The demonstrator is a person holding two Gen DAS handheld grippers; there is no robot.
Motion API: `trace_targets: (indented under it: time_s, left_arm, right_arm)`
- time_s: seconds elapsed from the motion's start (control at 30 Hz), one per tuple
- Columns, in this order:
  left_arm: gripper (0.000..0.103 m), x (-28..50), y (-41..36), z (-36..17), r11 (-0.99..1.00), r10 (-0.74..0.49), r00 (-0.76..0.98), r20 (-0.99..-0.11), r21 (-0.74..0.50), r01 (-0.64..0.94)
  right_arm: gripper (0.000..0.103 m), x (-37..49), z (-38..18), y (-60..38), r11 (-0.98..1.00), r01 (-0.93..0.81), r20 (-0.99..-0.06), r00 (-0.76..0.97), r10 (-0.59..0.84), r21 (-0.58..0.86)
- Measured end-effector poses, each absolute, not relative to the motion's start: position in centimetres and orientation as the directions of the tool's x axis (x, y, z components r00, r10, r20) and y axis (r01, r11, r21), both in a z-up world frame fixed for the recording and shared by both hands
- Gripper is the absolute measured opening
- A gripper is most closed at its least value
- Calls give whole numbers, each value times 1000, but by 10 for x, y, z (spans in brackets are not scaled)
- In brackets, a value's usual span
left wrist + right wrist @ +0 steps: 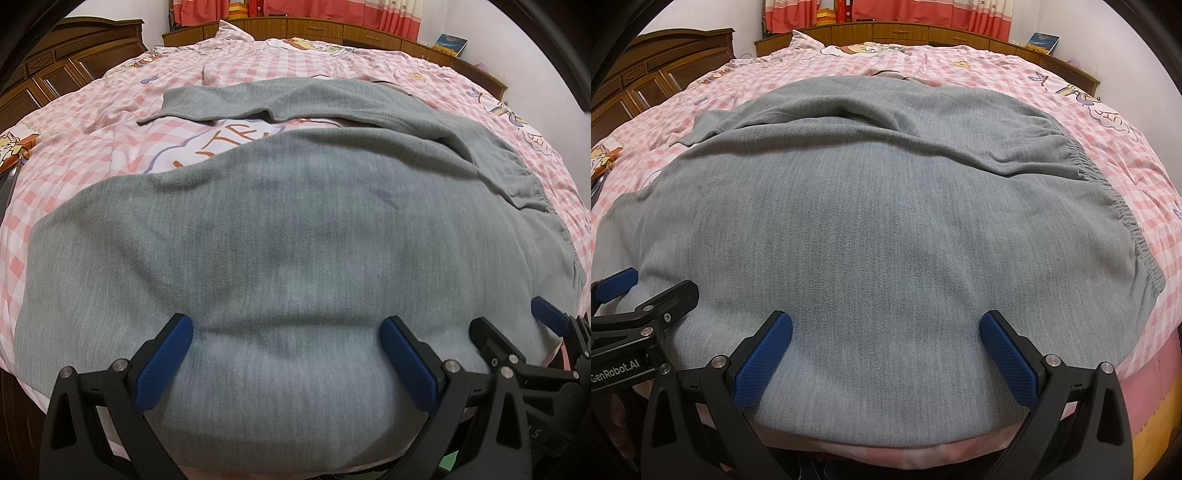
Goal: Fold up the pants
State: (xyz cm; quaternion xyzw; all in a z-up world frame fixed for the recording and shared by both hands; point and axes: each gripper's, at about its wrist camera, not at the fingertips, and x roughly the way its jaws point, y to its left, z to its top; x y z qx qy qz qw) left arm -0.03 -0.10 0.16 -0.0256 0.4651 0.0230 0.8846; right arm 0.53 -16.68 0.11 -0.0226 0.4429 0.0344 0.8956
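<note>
The bed (92, 122) with its pink checked cover carried the grey pants (295, 240), which lay spread near its front edge, one leg folded across the far side and the elastic waistband (1123, 206) at the right. The left gripper (286, 339) and the right gripper (886, 332) were side by side over the near edge of the pants, both with jaws spread wide, holding nothing
</note>
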Motion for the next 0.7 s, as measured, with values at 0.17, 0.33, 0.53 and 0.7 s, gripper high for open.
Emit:
trace_targets:
  time_s: [0.17,0.33,0.53,0.7]
  left_arm:
    - [103,0,0,4,999,5,562,-827,-24,-45]
    - [102,2,8,13,998,-42,552,-833,-60,-16]
    - [102,3,24,33,998,-33,592,-805,-64,-31]
    - [102,19,51,52,995,0,615,-788,-63,-80]
  right_arm:
    - [103,5,2,-170,996,-93,-798,601,48,-10]
    - [103,9,8,-176,991,-130,-809,579,104,34]
    - [98,17,30,-199,984,-137,-795,582,171,112]
    - [98,35,49,-224,990,-94,-774,617,143,108]
